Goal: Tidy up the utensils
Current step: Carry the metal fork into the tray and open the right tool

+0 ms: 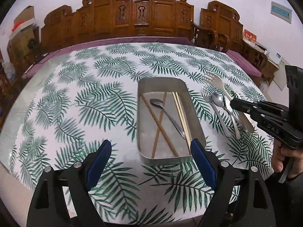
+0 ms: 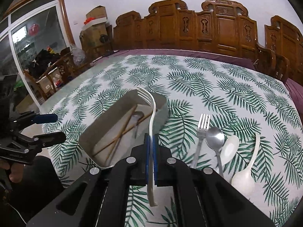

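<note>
surface: big table (image 1: 47, 132), edges bare and pale
cover: white cloth with green fern leaves (image 1: 106, 79), purple fabric (image 1: 79, 48) peeking out along the far side
middle-ish: a metal tray (image 1: 141, 124) sits flat on the cloth
beside the tray, right side: a metal fork (image 2: 201, 132), then a metal spoon (image 2: 215, 138) pretty much touching it
next over: white plastic spoon (image 2: 230, 147), bowl up against the metal spoon
furthest right: a white ladle-type spoon (image 2: 246, 174), lying a bit apart
</note>
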Available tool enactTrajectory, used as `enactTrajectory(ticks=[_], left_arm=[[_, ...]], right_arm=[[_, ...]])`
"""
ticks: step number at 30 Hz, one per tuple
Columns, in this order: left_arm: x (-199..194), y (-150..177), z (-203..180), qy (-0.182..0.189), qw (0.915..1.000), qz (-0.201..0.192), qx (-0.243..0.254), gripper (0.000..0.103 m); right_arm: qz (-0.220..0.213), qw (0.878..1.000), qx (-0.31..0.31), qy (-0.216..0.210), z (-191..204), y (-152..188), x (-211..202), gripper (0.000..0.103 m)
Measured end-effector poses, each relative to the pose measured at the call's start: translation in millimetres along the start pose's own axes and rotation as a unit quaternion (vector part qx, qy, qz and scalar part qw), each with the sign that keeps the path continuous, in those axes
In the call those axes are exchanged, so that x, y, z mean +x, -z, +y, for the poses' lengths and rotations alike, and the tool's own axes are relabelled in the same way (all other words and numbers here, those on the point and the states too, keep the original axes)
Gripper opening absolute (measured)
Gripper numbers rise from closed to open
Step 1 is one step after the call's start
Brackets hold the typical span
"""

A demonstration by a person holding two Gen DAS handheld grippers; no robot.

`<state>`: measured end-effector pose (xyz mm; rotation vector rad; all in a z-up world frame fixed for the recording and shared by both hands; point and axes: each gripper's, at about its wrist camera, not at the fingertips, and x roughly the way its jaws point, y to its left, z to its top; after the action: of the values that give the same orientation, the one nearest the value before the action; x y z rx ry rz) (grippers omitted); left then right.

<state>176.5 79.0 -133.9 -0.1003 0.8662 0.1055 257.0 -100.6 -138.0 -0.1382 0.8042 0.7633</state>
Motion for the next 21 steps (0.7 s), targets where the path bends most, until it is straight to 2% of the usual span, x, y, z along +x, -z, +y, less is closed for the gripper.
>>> enactTrajectory(ticks=[7,13,21], left_arm=[[-19,-14,24,-0.003,0.9999,-0.012,0.001,0.082],[-29,-25,39,-0.002,0.9998,-0.022,0.003,0.082],[-25,-40,53,0.002,0.9996,-0.023,0.014,0.082]], right_arm=[[0.009,1.0,-0.001,-0.001,22,-22,13,0.004],[0.041,0.999,0.015,0.007,40,-31,45,0.004],[0.077,0.996,0.044,0.015,43,-42,85,0.004]])
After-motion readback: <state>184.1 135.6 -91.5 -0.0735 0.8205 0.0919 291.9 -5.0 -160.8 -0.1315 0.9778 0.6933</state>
